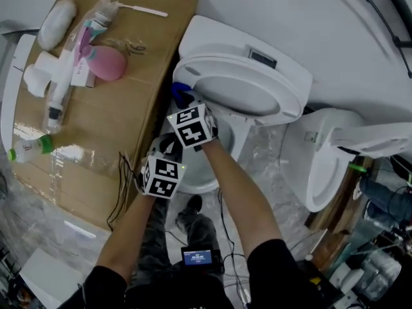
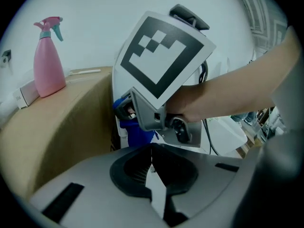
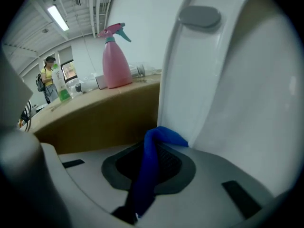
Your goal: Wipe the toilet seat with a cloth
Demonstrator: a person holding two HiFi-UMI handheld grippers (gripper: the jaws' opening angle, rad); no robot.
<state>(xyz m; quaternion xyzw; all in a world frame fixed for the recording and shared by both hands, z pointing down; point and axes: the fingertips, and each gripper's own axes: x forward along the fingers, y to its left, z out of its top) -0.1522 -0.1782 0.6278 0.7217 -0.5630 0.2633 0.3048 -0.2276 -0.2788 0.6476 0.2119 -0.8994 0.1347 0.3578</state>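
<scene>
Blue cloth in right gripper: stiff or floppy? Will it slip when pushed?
Likely floppy: the blue cloth bends over in a soft fold past the right gripper, shut on it. Probably light, being a thin strip. Pushed on the glossy white toilet it may bunch up rather than slide flat.

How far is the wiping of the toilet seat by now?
Done: the cloth is gripped in the right claw, and the lid stands up. In hand: that claw holds the cloth close to the lid, and the left claw is shut and empty. Left: the wiping itself. I cannot tell whether the cloth touches anything.
</scene>
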